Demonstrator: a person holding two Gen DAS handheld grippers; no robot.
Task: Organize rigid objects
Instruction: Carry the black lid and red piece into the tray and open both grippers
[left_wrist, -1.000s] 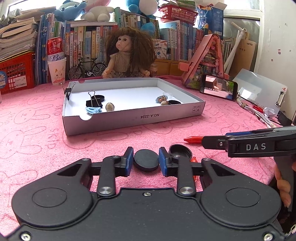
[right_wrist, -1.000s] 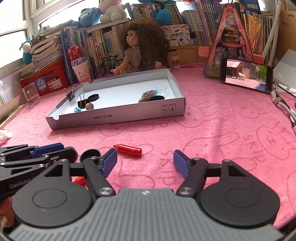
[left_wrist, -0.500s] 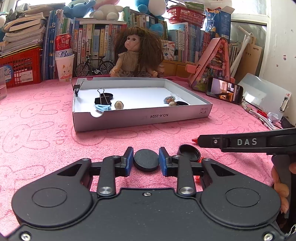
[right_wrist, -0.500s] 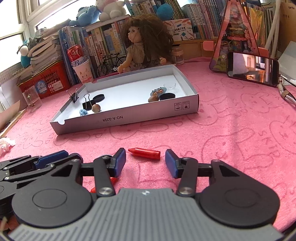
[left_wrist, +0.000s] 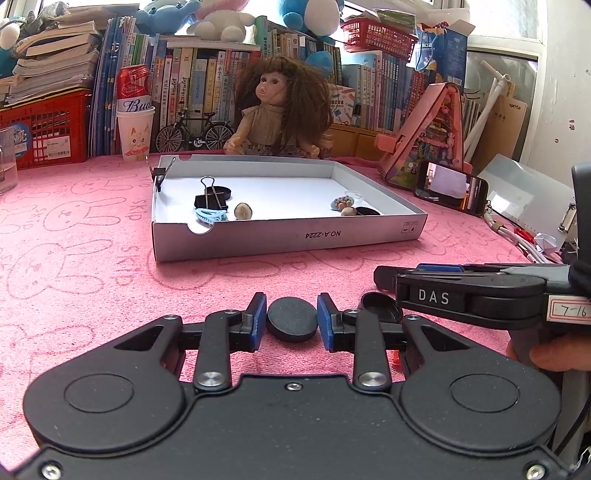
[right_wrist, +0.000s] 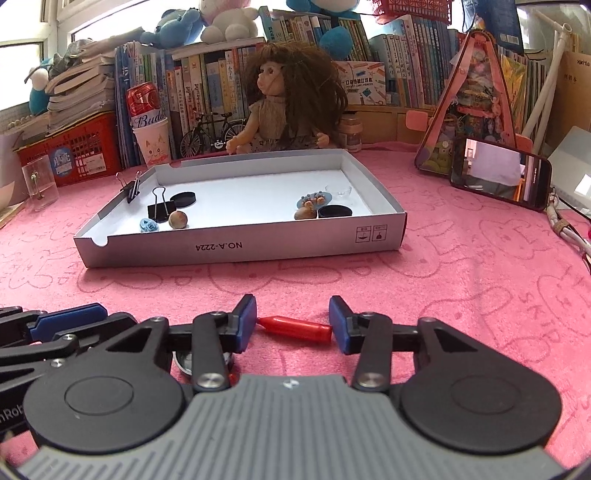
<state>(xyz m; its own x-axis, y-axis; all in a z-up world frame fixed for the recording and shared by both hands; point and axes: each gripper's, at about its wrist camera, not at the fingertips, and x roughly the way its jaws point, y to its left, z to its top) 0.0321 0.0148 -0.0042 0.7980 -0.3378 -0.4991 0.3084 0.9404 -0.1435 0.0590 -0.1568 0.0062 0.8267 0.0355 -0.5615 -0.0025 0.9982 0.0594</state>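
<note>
Counter (right_wrist: 480, 280) under a pink rabbit-print towel carries the white cardboard tray (right_wrist: 236, 251), which already holds binder clips, black discs, pebbles and a blue hair clip. Near the cameras, well apart from the tray, lie the pieces not yet sorted. The left gripper (left_wrist: 291, 321) has its fingers pinching a flat black disc (left_wrist: 291, 319) by its rim; a second black cap (left_wrist: 380, 308) sits just beside it on the towel. The right gripper (right_wrist: 293, 325) has its fingers closing around a red crayon-like stick (right_wrist: 295, 328) that lies across the gap, tip toward the left pad and butt touching or almost touching the right one. The stick looks light, stiff and smooth, so it may roll or swivel; squeezing it end to end seems risky, and a hold across its middle would likely be steadier.
</note>
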